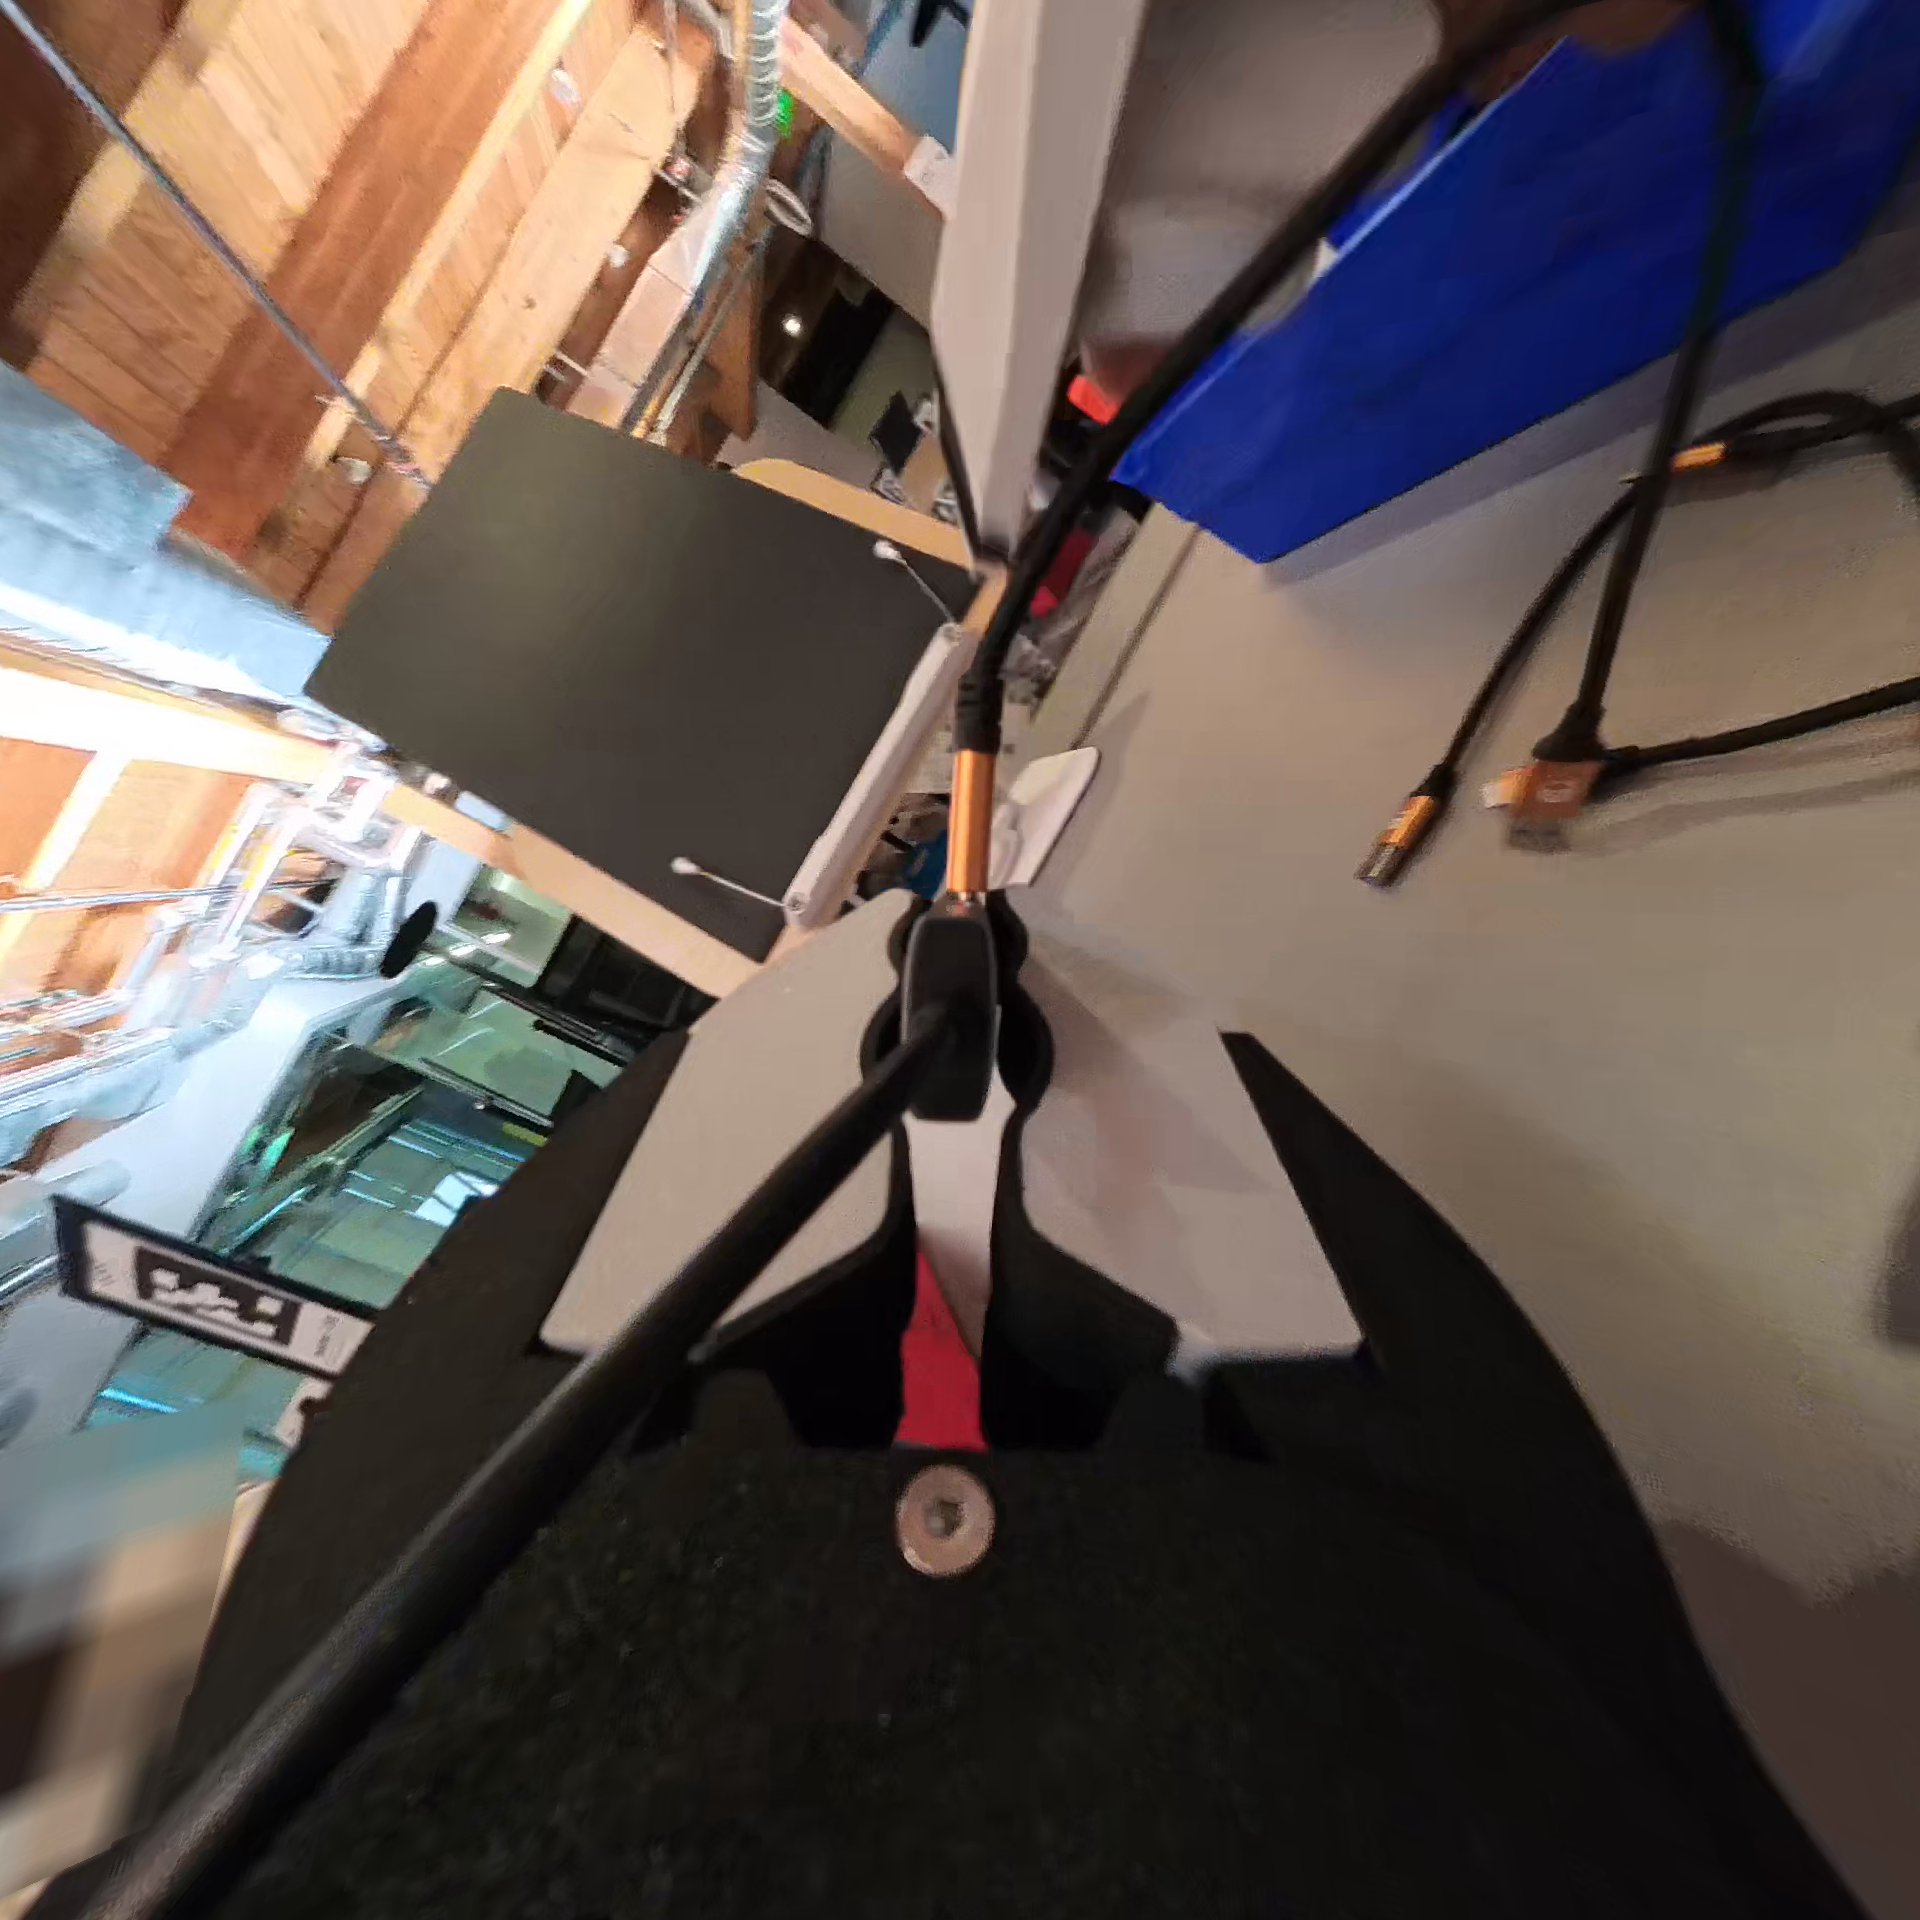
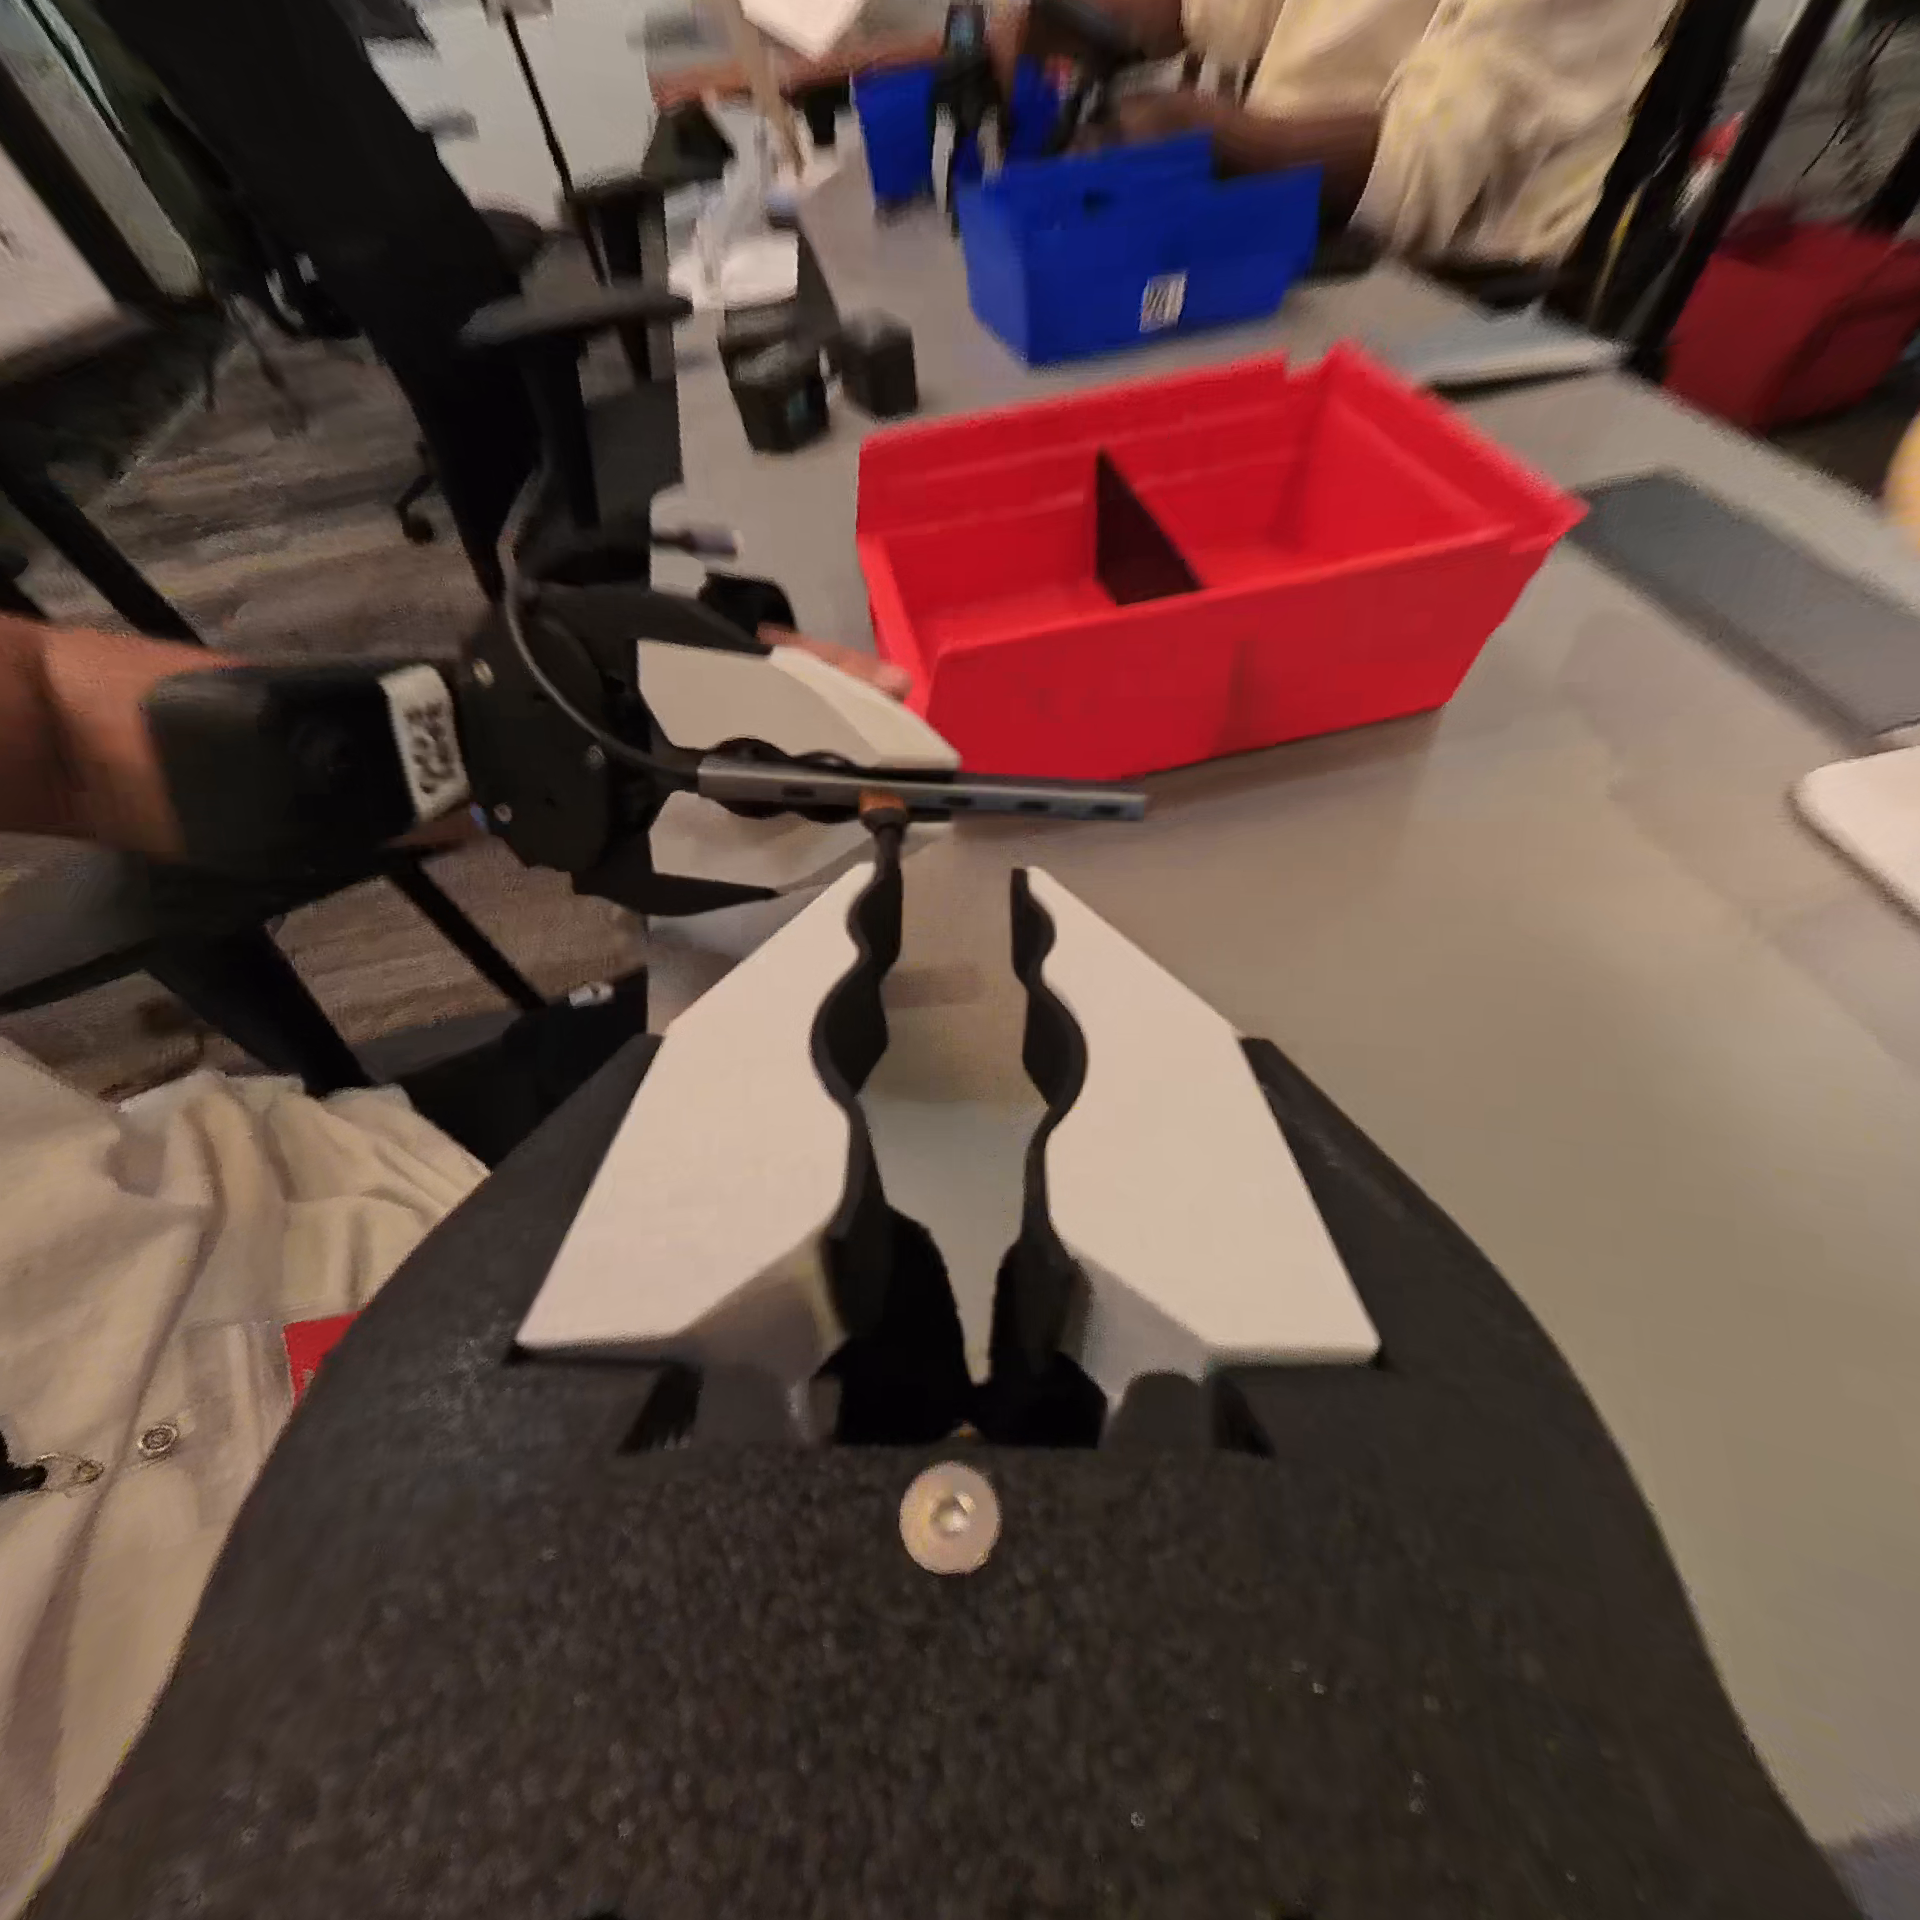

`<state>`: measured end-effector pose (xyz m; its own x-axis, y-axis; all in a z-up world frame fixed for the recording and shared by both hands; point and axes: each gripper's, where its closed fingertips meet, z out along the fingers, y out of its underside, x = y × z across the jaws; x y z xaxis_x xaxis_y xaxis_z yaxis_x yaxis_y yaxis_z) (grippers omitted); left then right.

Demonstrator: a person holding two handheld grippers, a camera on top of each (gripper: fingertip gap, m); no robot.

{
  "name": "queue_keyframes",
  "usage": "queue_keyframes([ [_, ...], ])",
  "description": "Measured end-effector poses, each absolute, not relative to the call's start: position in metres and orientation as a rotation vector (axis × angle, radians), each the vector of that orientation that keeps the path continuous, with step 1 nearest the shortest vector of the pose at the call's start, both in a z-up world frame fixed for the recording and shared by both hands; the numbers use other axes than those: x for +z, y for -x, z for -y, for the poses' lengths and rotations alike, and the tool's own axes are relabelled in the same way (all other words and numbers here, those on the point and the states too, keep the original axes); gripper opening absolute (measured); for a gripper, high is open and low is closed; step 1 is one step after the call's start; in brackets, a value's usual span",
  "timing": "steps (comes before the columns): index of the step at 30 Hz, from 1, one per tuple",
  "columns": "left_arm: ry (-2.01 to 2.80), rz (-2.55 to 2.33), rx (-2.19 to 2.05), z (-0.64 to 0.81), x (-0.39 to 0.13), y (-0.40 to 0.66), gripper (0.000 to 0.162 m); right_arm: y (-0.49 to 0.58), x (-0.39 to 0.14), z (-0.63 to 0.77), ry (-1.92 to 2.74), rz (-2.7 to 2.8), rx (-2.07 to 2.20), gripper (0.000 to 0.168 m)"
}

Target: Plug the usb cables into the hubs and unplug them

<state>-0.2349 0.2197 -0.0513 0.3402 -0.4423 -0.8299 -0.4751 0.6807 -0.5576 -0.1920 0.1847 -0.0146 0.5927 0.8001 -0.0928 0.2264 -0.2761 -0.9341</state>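
So our left gripper [image 1: 951,997] has its jaws pinched tight on a slim grey hub [image 2: 925,795], a flat metal bar with a row of small ports down its long side. In the left wrist view we only see the hub end-on, as a dark rounded block squeezed between the wavy black pads, so its length is hidden there. A cable plug with a shiny copper-orange sleeve [image 1: 974,821] sits in the hub, and its black rubbery cable [image 1: 1195,364] arcs up and away, cut off by the picture's top edge.

Our right gripper [image 2: 940,904] is open a fair bit, nothing between the matte grey fingers [image 2: 727,1143]. The same cable runs just beside its left pad, and we can't tell whether it touches.

The bench [image 2: 1455,987] is smooth grey with a soft sheen. Near its far left edge sits a glossy red plastic bin [image 2: 1195,665] with a dark divider [image 2: 1138,545] splitting it in two. Further back is a blue bin [image 2: 1132,249], pretty blurry. In the left view two more orange-collared plugs [image 1: 1403,831] lie loose on the bench, with a blue bin wall [image 1: 1507,312] behind them, partly cropped.

A person in a pale top [image 2: 1455,104] is at the far end, mostly out of shot.
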Motion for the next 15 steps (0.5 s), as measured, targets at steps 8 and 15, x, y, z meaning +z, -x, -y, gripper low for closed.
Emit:
queue_keyframes([
  [8,0.957,-1.081,0.049,-0.244,-0.025,0.278,0.01,0.115,-0.038,-0.179,1.918,0.637,0.44,0.017],
  [15,0.922,-1.142,0.047,-0.242,-0.04,0.274,0.01,0.118,-0.171,-0.178,2.259,0.386,0.09,0.029],
])
